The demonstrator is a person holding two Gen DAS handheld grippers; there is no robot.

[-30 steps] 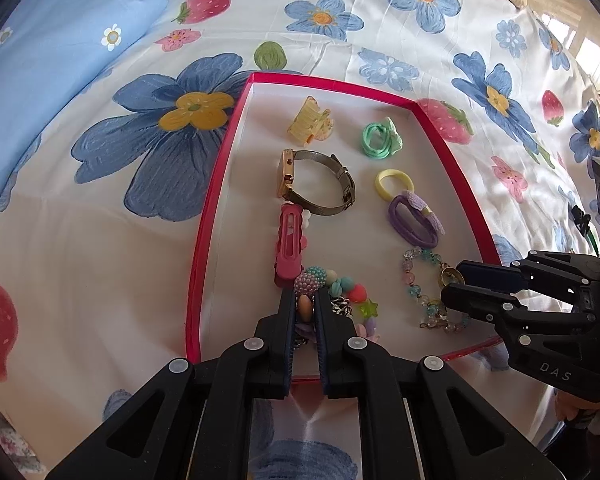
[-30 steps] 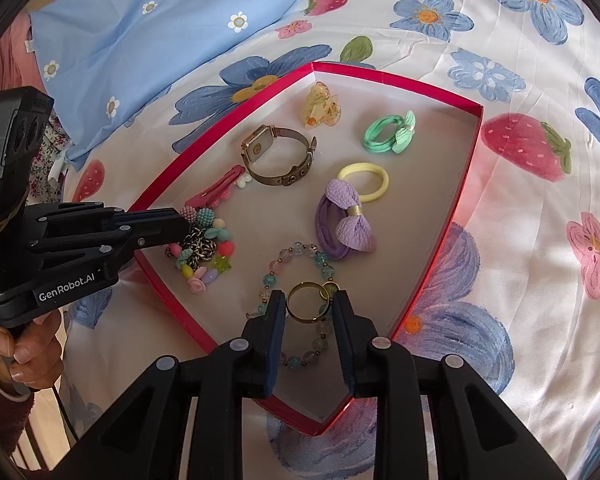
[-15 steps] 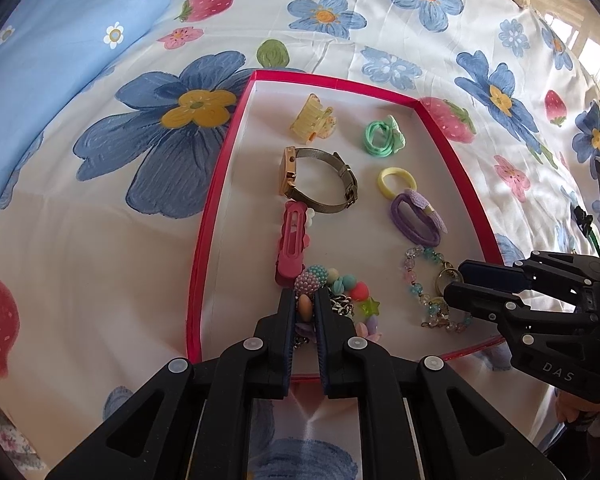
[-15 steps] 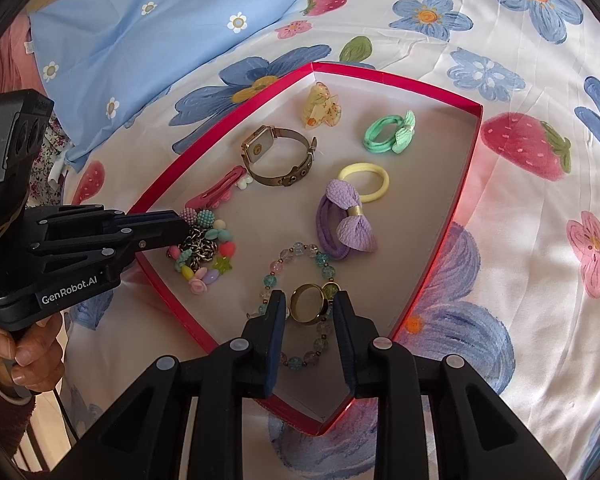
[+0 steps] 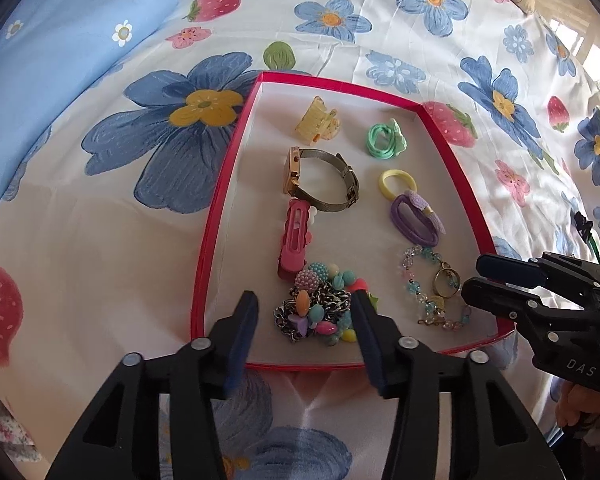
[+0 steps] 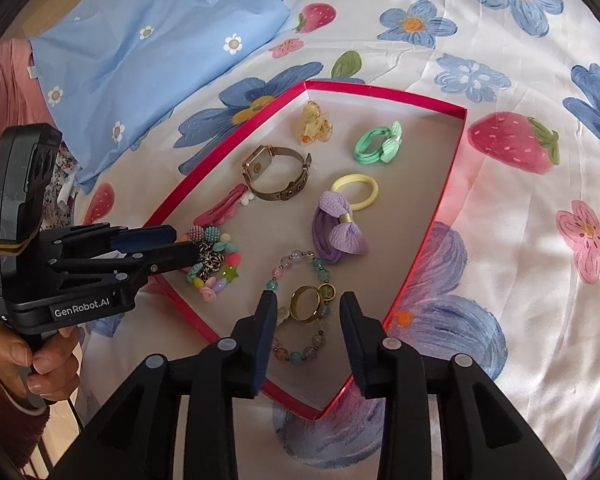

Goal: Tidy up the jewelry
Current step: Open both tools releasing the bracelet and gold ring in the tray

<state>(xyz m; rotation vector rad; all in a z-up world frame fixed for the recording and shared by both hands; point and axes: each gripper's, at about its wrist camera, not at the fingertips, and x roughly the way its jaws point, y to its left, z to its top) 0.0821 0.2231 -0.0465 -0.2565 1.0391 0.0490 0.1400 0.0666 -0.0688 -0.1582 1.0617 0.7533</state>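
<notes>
A red-rimmed tray (image 5: 210, 240) (image 6: 440, 208) holds the jewelry. My left gripper (image 5: 304, 312) is open, its fingers either side of a colourful charm bracelet (image 5: 320, 308) (image 6: 214, 268) lying in the tray's near corner. My right gripper (image 6: 308, 308) is open around a gold ring (image 6: 306, 304) (image 5: 446, 280) that lies on a pastel bead bracelet (image 6: 300, 312) (image 5: 432, 284). The tray also holds a watch (image 5: 320, 184), a pink hair clip (image 5: 294, 240), a yellow claw clip (image 5: 316, 122), and green (image 5: 384, 140), yellow (image 5: 398, 184) and purple (image 5: 416, 220) hair ties.
The tray lies on a white bedsheet with blue flowers and strawberries (image 5: 160, 140). A light blue pillow (image 6: 148, 52) lies at the far left. The left gripper body (image 6: 60, 264) crosses the tray's left edge in the right wrist view.
Both grippers have opened. The left one let go of the charm bracelet and the right one let go of the gold ring, which now lies on the bead bracelet.
</notes>
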